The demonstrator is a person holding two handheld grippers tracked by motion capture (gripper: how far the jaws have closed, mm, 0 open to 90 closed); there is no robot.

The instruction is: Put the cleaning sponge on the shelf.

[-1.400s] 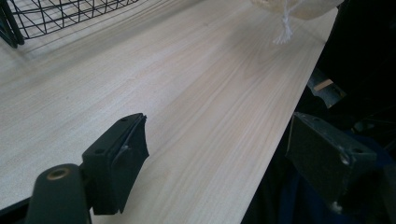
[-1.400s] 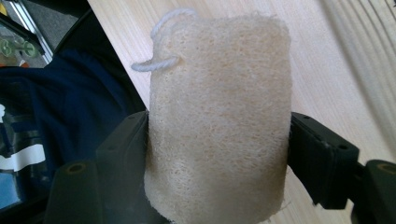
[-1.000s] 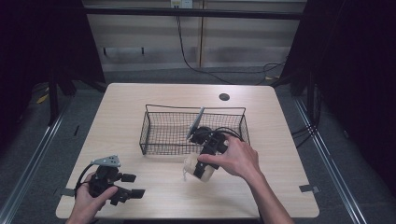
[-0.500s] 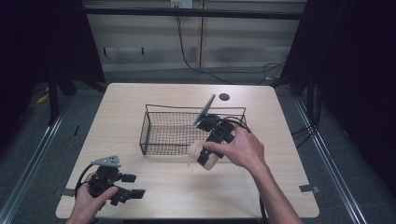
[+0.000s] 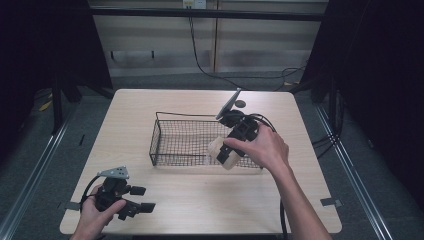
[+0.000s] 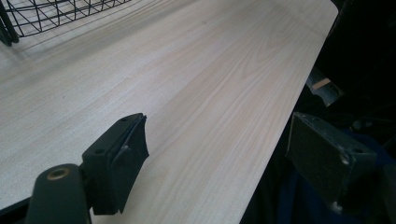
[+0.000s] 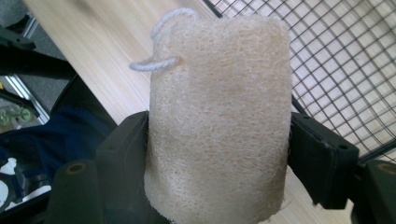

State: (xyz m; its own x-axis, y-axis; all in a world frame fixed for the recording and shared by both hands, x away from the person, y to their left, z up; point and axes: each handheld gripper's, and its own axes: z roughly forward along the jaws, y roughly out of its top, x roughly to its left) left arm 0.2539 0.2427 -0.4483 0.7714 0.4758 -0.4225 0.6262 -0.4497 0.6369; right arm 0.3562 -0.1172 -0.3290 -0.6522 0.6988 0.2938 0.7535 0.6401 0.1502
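Loofah [image 7: 217,116] sits clamped between my right tool's [image 5: 226,152] jaws, above the near rim of the basket [image 5: 180,142]. I should carry it past the rim before releasing. My left tool [image 5: 137,199] rests wide, empty, on the surface [image 5: 200,195].

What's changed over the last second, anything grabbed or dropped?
The right gripper, shut on the loofah sponge throughout, lifted it from the table in front of the wire basket up to the basket's near rim. Nothing was released. The left gripper stayed open at the table's near-left corner.
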